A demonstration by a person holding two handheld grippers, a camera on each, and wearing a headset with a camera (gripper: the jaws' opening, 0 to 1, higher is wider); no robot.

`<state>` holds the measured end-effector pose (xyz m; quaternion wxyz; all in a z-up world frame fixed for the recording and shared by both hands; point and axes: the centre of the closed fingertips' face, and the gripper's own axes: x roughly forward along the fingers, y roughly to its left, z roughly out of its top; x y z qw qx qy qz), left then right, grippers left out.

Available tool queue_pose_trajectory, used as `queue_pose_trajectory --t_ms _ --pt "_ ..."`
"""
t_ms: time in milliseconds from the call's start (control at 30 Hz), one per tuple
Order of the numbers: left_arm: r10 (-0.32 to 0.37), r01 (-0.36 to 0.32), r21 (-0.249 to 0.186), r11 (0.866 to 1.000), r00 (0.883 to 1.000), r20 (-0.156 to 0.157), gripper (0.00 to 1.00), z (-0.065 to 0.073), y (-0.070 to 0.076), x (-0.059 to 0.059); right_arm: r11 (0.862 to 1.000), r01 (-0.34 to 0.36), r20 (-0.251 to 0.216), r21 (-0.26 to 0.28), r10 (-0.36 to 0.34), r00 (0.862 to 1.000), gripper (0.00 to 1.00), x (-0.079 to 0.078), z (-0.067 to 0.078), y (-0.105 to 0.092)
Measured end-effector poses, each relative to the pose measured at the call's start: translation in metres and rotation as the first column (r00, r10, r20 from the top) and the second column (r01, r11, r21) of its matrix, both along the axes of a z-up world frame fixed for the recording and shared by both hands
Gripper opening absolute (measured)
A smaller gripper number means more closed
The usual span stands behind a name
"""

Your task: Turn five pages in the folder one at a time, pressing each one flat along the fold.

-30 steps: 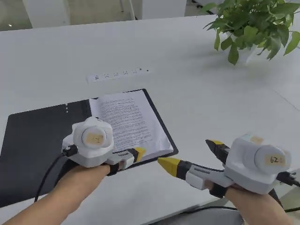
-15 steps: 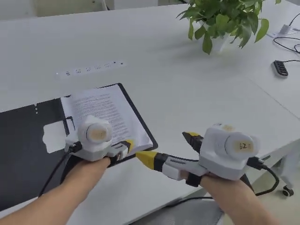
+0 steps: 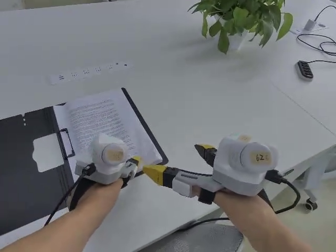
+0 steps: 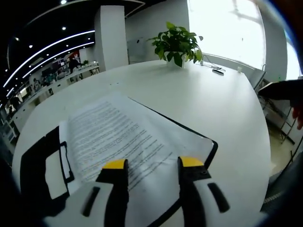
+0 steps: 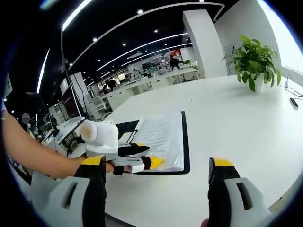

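So the folder (image 3: 26,184) lay open on the left near part of the white table (image 3: 210,94). It had black covers, and one printed page (image 3: 102,121) of dense text lay flat on its right half, reaching nearly to the black border. On the left half there was a metal clip beside a white card (image 3: 46,152). The folder sat at a slant, and its lower right corner came close to the table's near edge.

The left gripper (image 4: 152,165) had its jaws moderately apart with nothing between them, and its yellow tips sat over the page's lower right corner. I couldn't tell if they were actually touching the paper. The right gripper (image 5: 156,163) was spread wide with nothing in it, over bare table just beside that same corner of the folder. One of its yellow tips was very near the left gripper's tips.

There was plenty of room. The tabletop was bare to the right of the folder and beyond it, all the way to the potted plant (image 3: 241,21) at the far side. The near edge of the table ran right under both hands, so not much slack there.

The count was one folder, one visible page, two grippers, one plant and one white power strip (image 3: 89,72) beyond the folder. There was also one black power strip (image 3: 304,70) with cables at the far right.
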<state>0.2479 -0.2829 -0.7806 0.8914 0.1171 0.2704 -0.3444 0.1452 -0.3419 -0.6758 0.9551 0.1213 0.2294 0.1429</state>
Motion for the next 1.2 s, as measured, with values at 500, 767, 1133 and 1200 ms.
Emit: queue_pose_trajectory --t_ms 500,767,1133,1200 --pt "-0.028 0.027 0.010 1.000 0.996 0.090 0.08 0.000 0.010 0.008 0.999 -0.041 -0.059 -0.006 0.040 0.997 0.68 0.027 -0.023 0.010" --pt "-0.021 0.019 0.015 1.000 0.995 0.101 0.02 -0.002 0.013 0.011 0.999 -0.039 -0.093 0.015 0.041 0.995 0.57 0.044 -0.037 0.017" --pt "0.000 0.001 -0.014 1.000 0.996 0.091 0.02 -0.002 0.013 0.013 0.993 0.041 -0.188 0.108 -0.020 0.982 0.38 0.062 -0.064 0.015" --pt "-0.001 0.002 -0.014 1.000 0.996 0.092 0.02 -0.002 0.013 0.013 0.993 0.042 -0.202 0.112 -0.018 0.979 0.35 0.063 -0.069 0.017"
